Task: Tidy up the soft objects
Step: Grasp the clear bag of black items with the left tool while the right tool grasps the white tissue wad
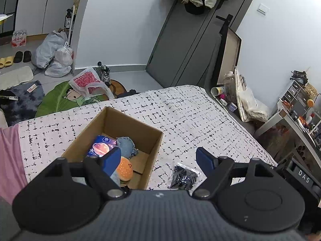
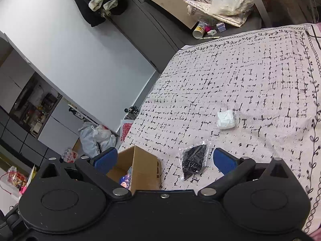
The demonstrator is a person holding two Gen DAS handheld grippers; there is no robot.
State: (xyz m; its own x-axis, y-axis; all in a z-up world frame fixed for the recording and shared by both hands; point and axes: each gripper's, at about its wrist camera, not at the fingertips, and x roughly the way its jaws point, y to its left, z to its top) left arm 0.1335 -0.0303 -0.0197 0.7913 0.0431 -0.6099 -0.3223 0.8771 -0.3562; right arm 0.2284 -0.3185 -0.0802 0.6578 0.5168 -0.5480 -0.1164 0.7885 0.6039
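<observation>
A bed (image 1: 180, 108) with a white cover printed with black dashes fills the middle of both views, and around it is a cluttered room with a grey door (image 1: 180, 46), plastic bags (image 1: 54, 56) on the floor and a green mat (image 1: 58, 98).

On the bed stands an open cardboard box (image 1: 128, 124). Inside it lie a blue packet (image 1: 101, 145), a blue-grey soft thing (image 1: 126, 145) and a plush burger (image 1: 124, 169), close together.

The left gripper (image 1: 158, 158) hangs above the bed with its jaws wide apart and nothing between them. Its left blue pad (image 1: 111, 159) is over the box, in front of the burger; the right pad is over the bare cover. A clear bag of black pieces (image 1: 183, 175) lies on the cover just right of the box, low between the jaws and nearer to the right pad.

The right gripper (image 2: 165, 159) also has its jaws spread wide and holds nothing. In its view the black bag (image 2: 193, 160) lies flat between the jaws, closer to the right pad, and the box corner (image 2: 140, 166) sits beside the left pad. A white soft packet (image 2: 225, 119) lies farther out on the cover, well apart from the black bag and beyond the jaws.
</observation>
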